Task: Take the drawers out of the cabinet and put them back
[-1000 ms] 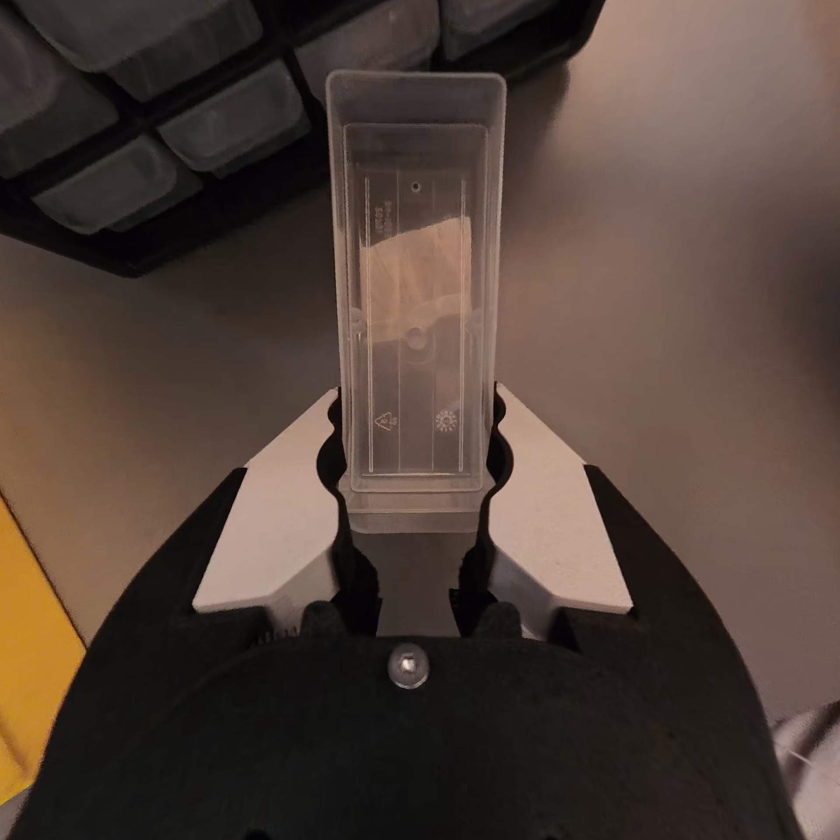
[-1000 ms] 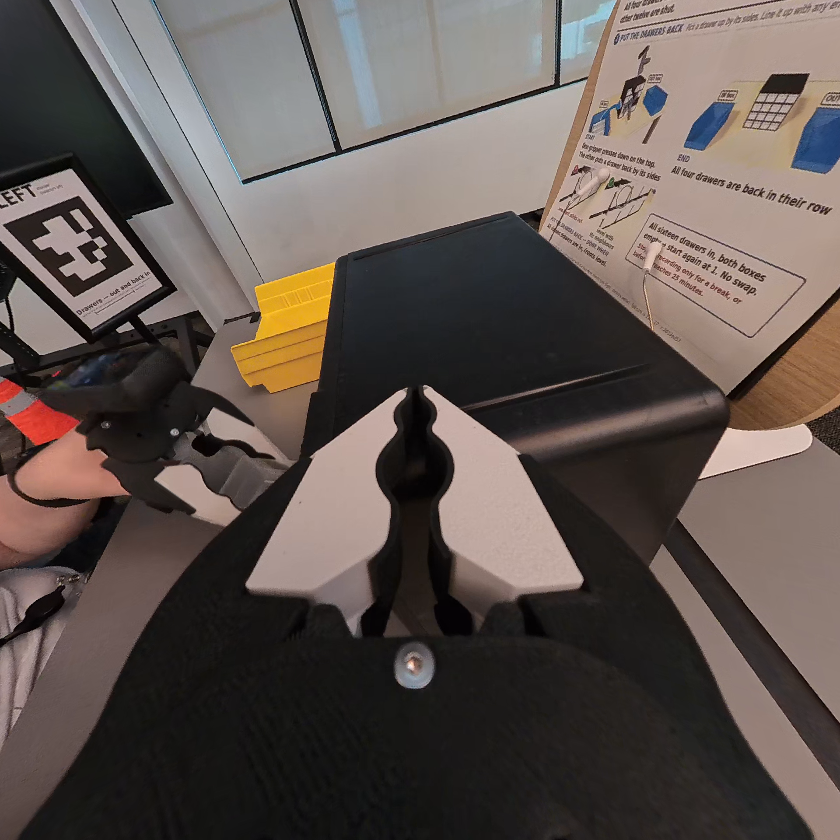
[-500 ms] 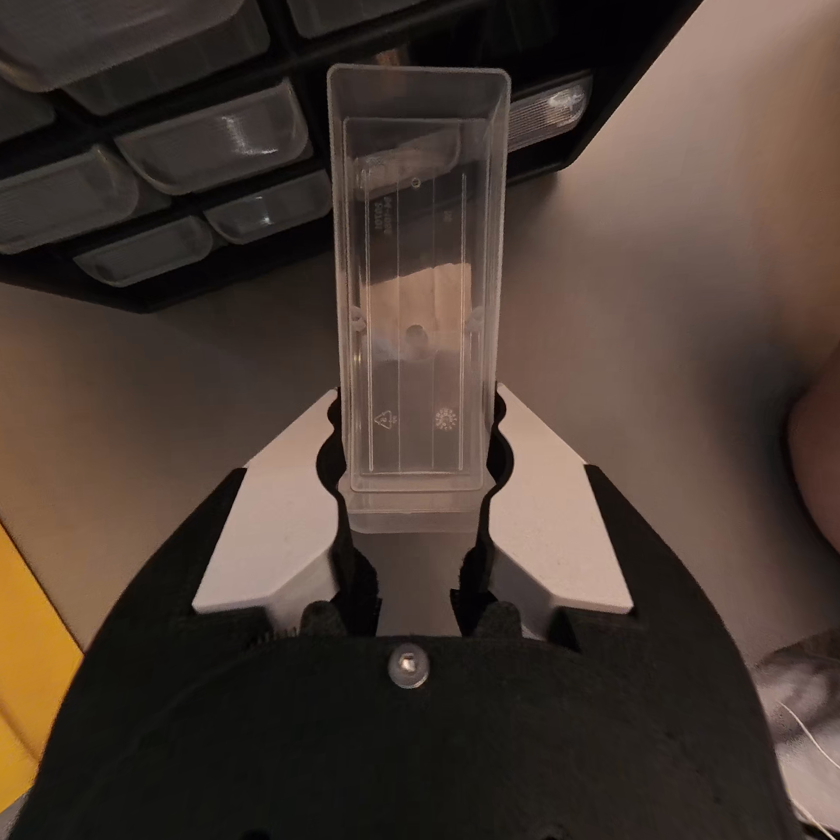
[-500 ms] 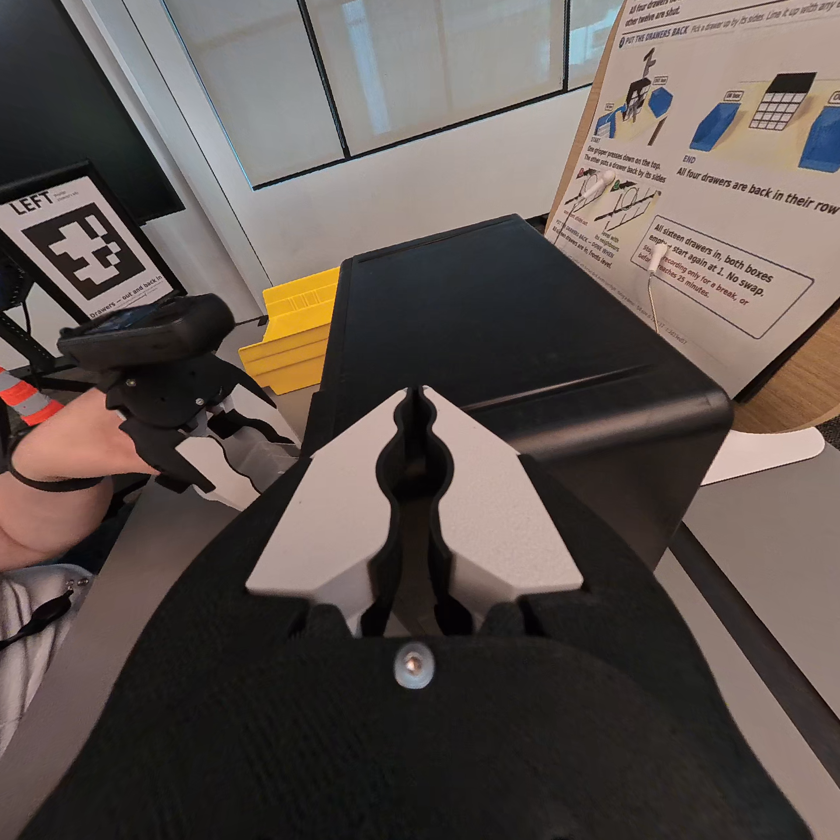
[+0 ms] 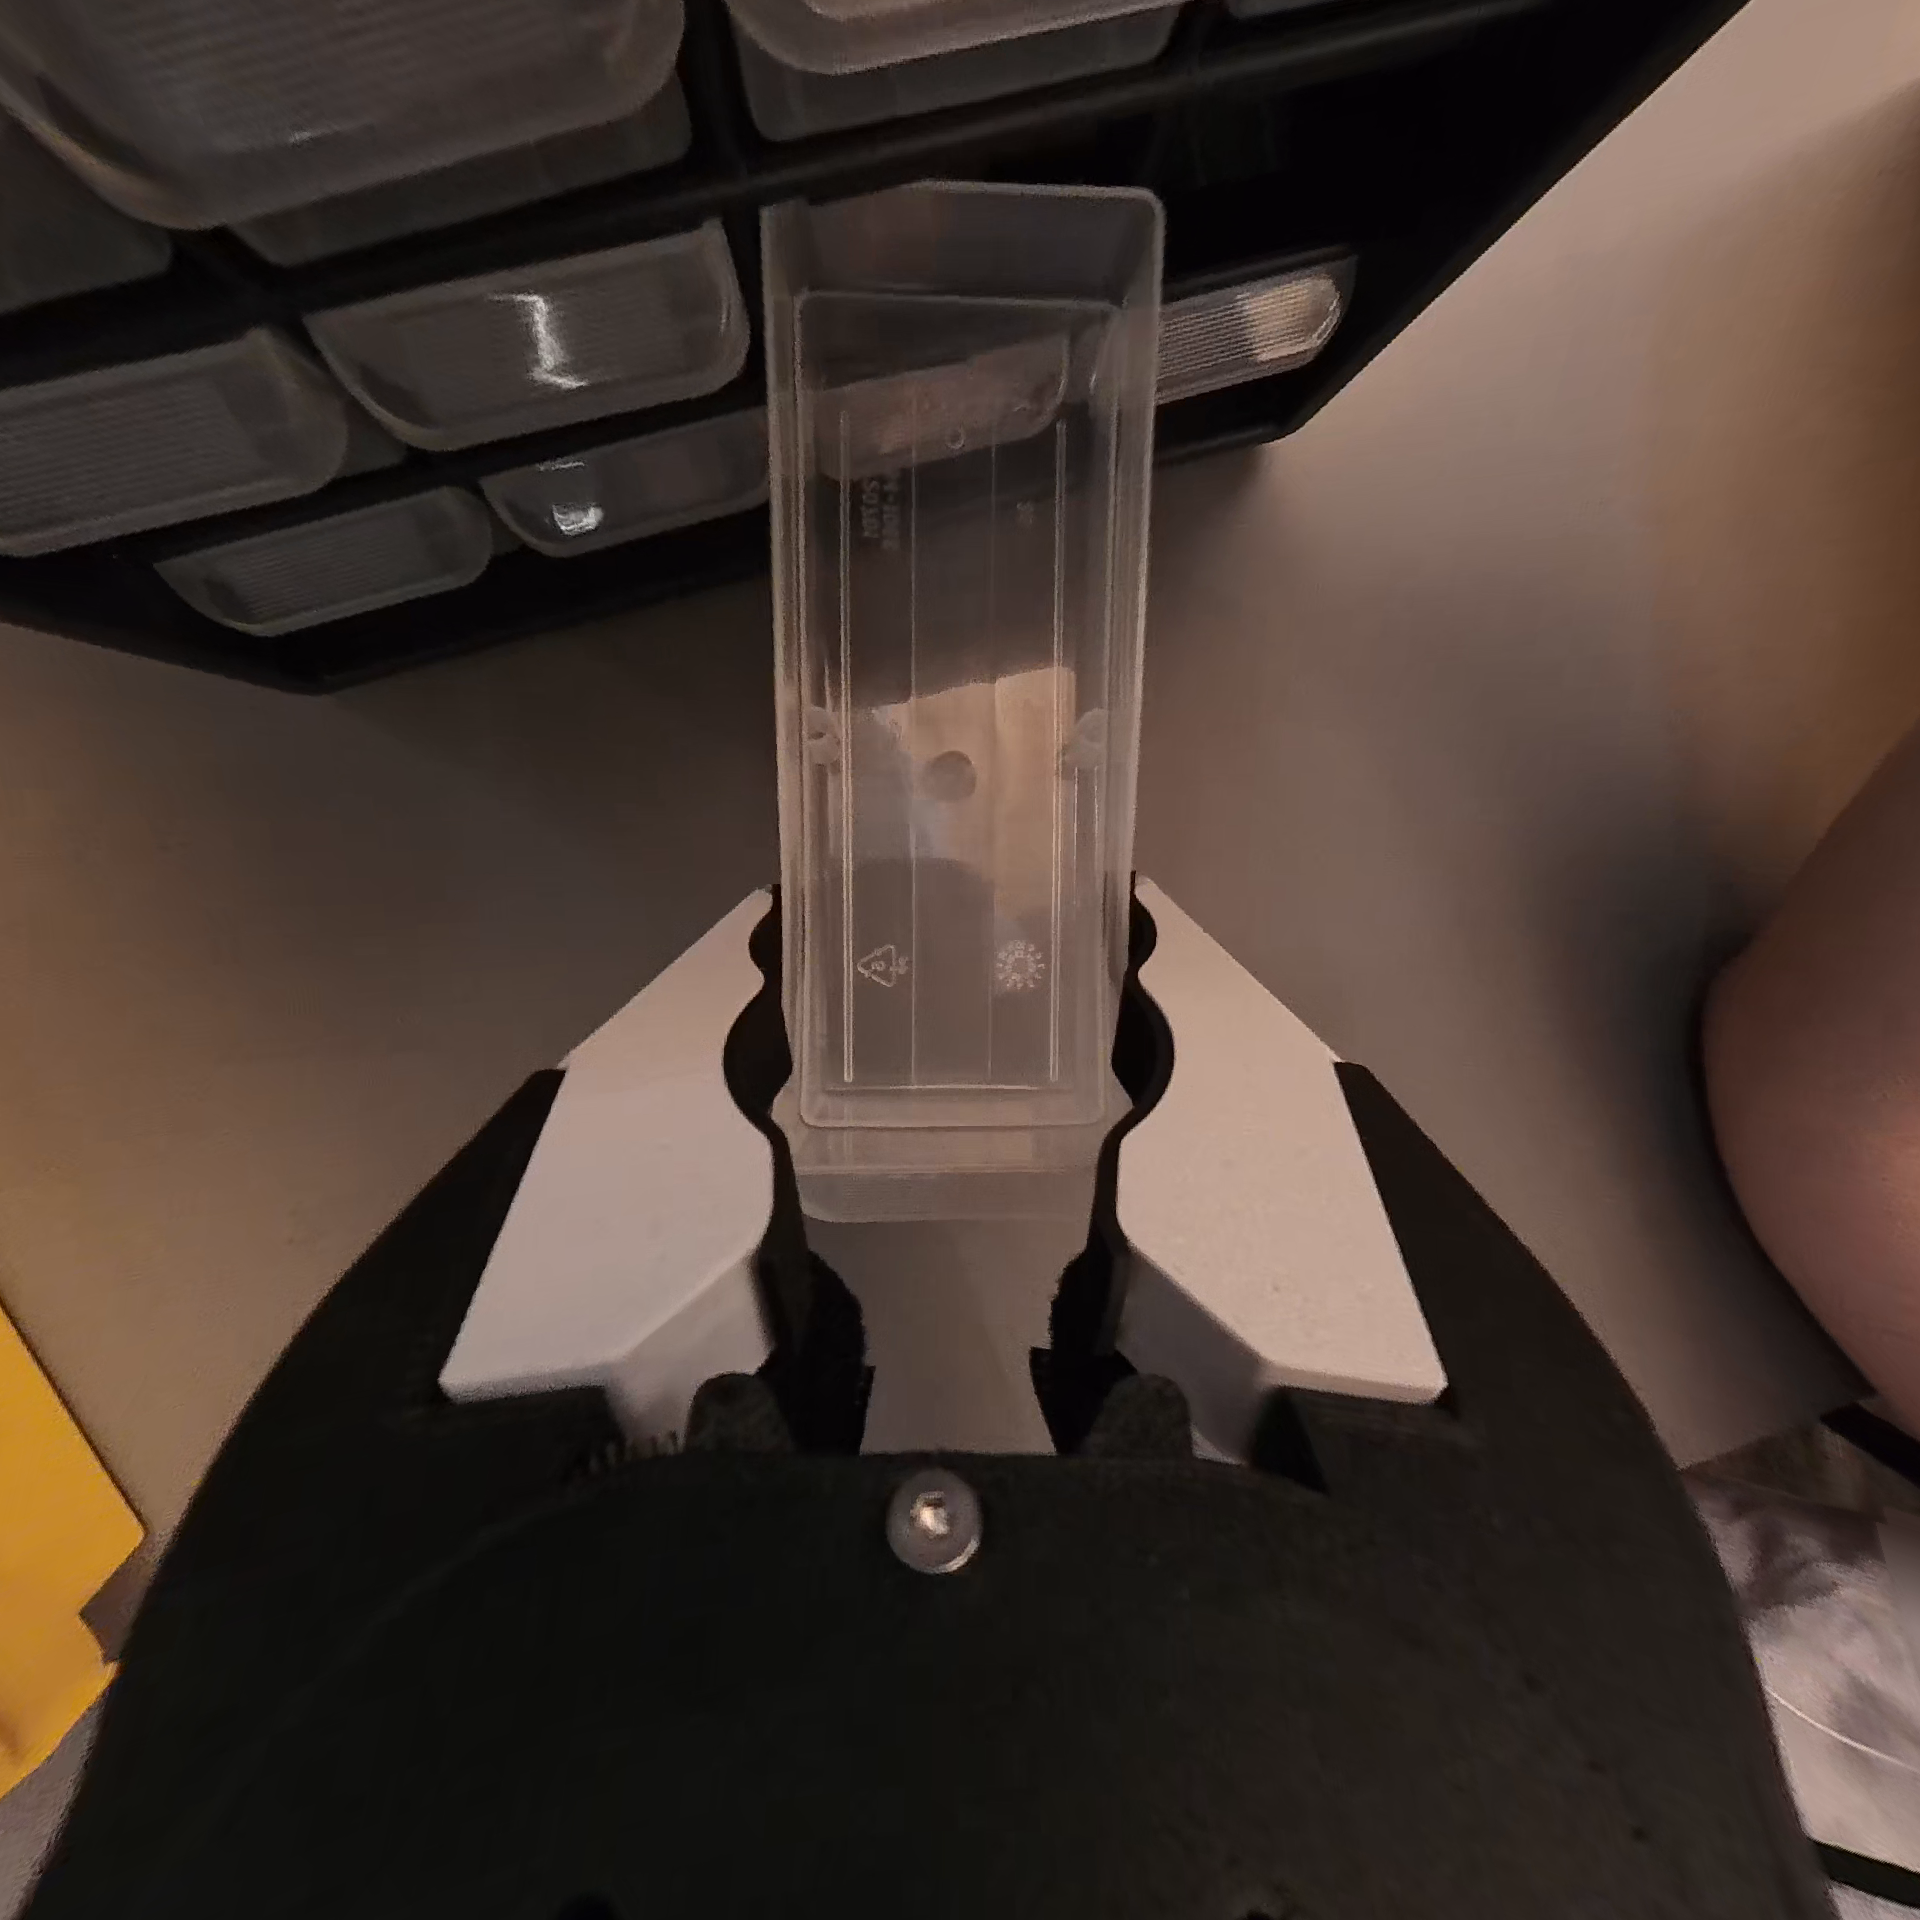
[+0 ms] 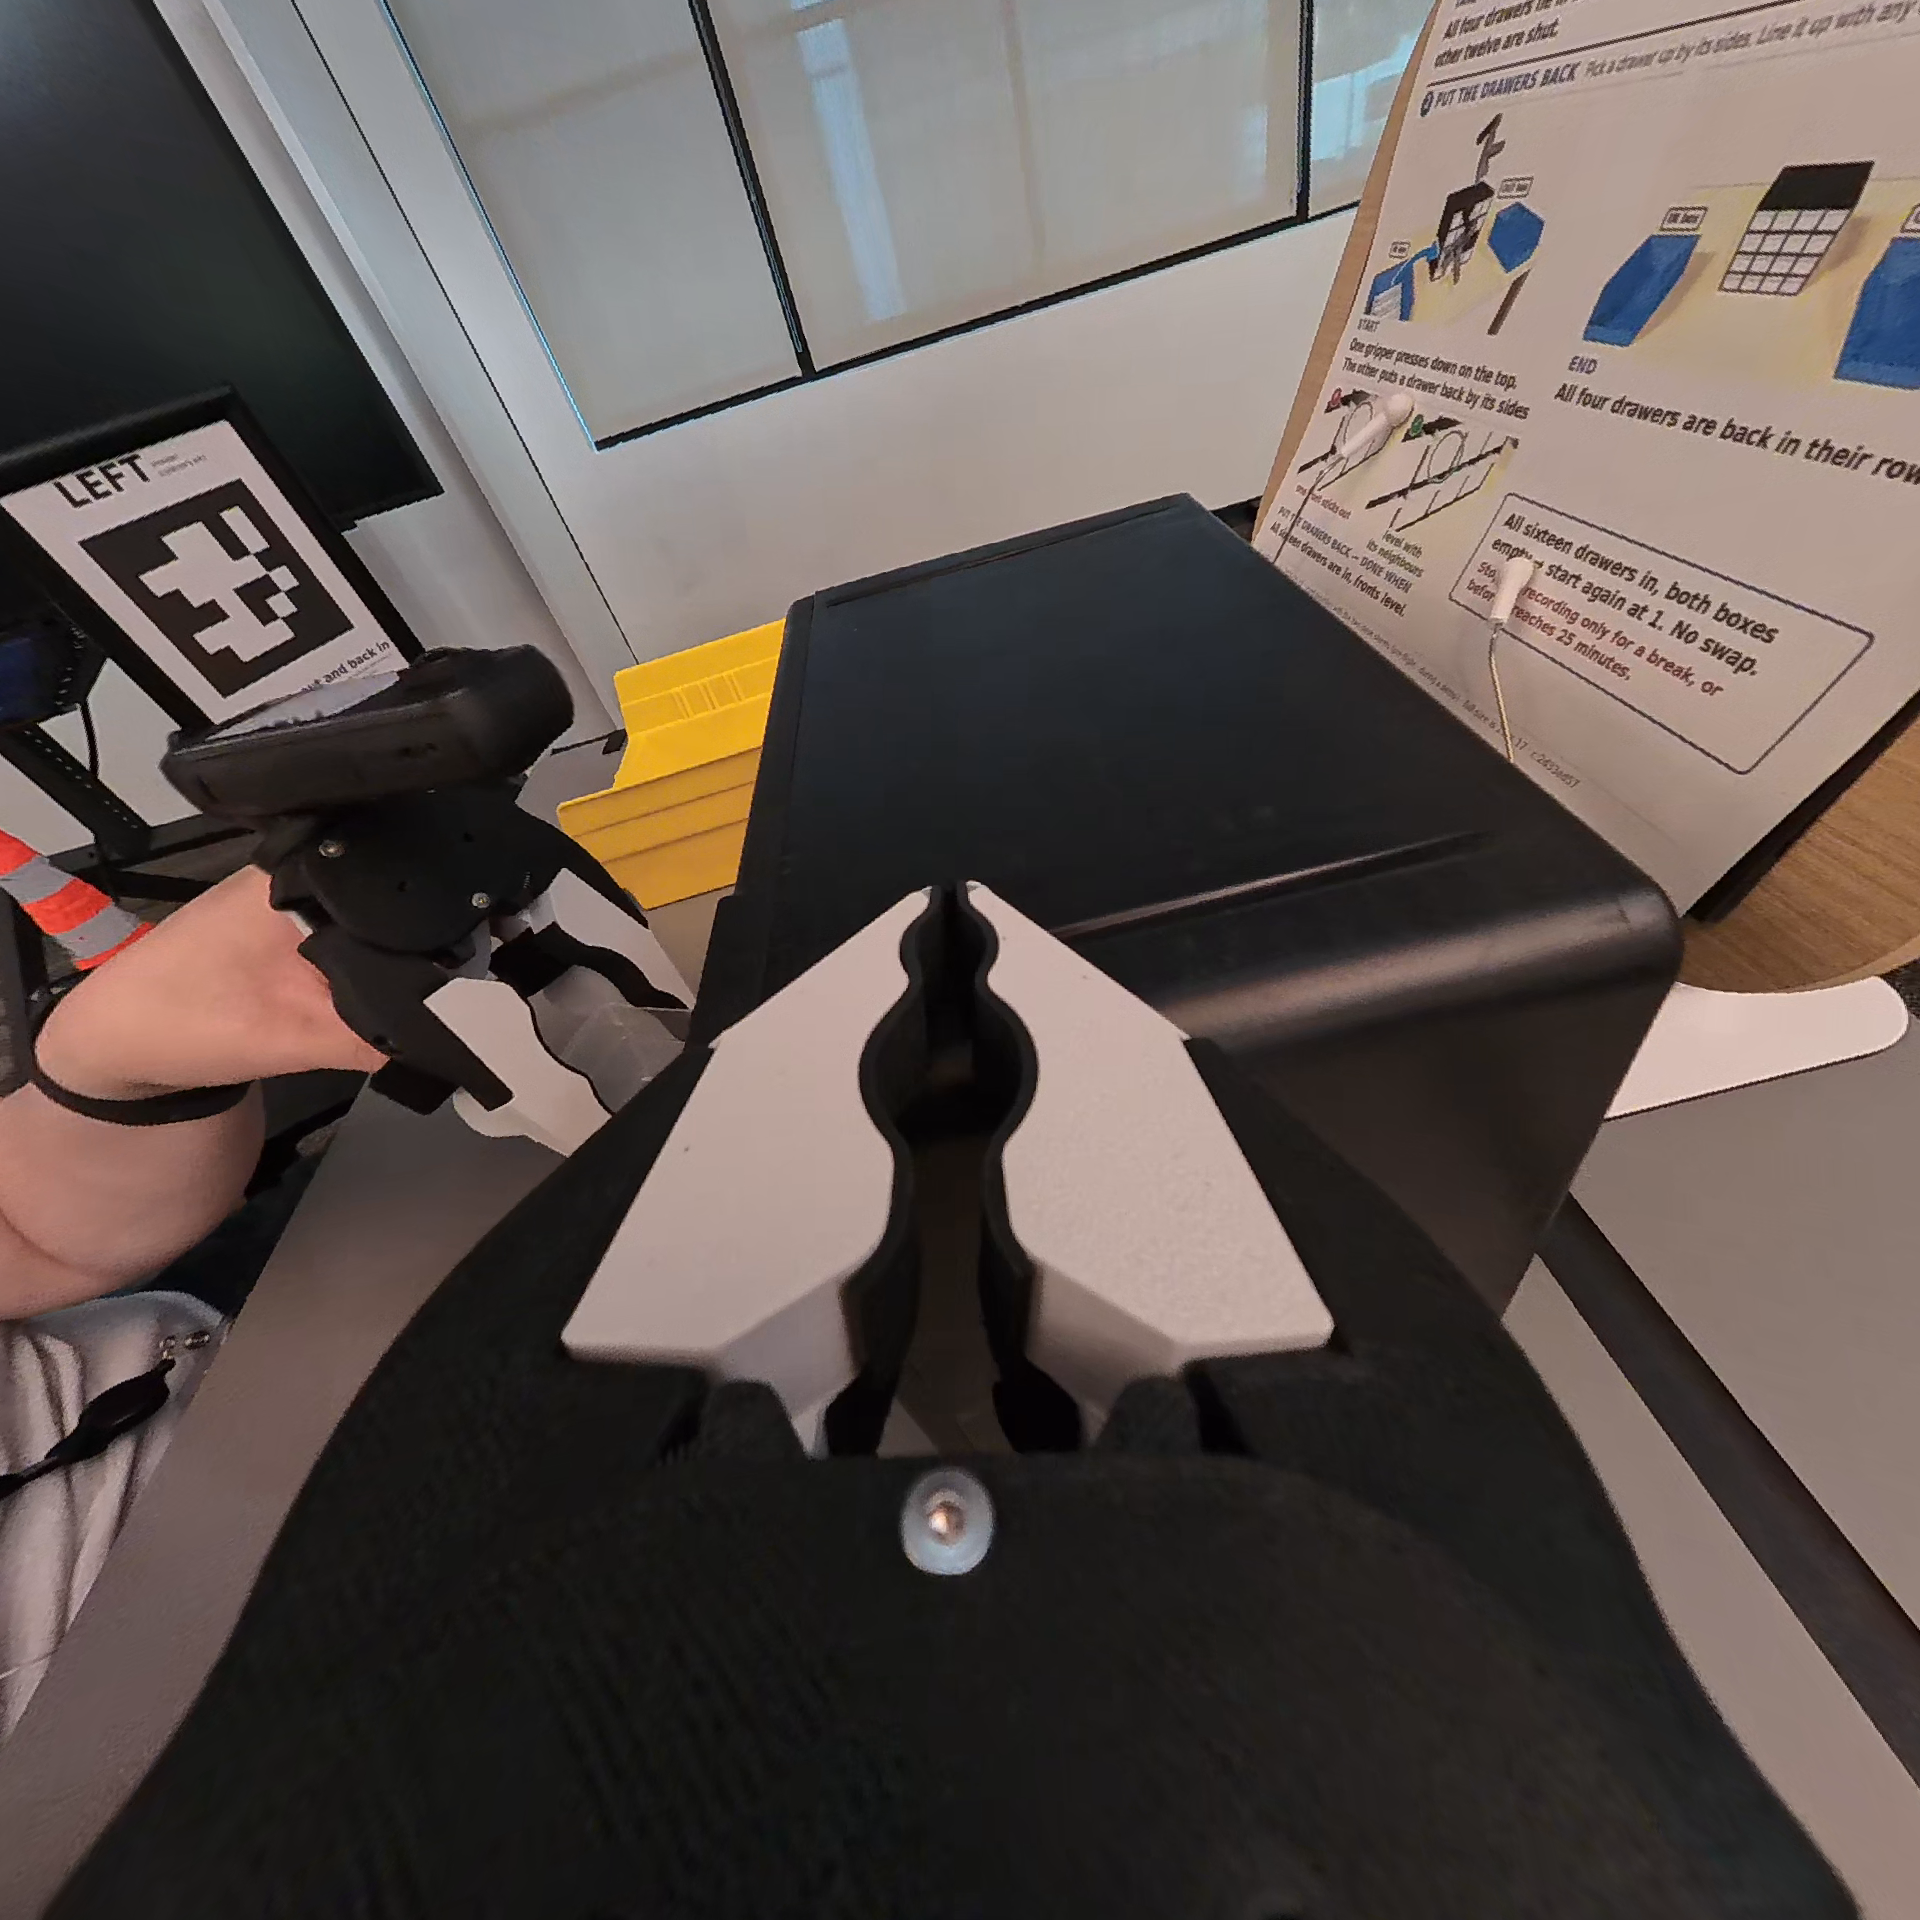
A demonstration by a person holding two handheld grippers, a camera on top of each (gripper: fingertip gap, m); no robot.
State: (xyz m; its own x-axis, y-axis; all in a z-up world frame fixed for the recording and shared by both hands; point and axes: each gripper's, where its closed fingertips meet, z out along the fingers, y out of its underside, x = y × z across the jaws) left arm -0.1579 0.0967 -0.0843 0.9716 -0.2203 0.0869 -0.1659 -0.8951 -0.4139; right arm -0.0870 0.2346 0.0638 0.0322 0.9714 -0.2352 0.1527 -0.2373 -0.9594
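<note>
My left gripper (image 5: 951, 904) is shut on a clear plastic drawer (image 5: 956, 665), gripping its long sides. The drawer points forward at the black cabinet (image 5: 1455, 156), its far end close to the bottom rows of translucent drawer fronts (image 5: 530, 343). In the right wrist view my right gripper (image 6: 951, 899) is shut and empty, resting on the cabinet's black top (image 6: 1143, 707). The left gripper (image 6: 540, 1049) shows there at the left, held in a hand beside the cabinet's front, with the drawer (image 6: 623, 1039) partly hidden behind my right fingers.
A yellow bin (image 6: 686, 758) stands behind the cabinet on the left, and its edge shows in the left wrist view (image 5: 42, 1538). An instruction board (image 6: 1662, 416) leans at the right. A marker sign (image 6: 208, 582) stands at the left. A person's arm (image 5: 1829, 1122) is at right on the grey table (image 5: 364, 883).
My left gripper has moved the drawer forward and up toward the cabinet's front, so the drawer fronts look larger. In the right wrist view it rose closer to the cabinet. The right gripper stayed put.
</note>
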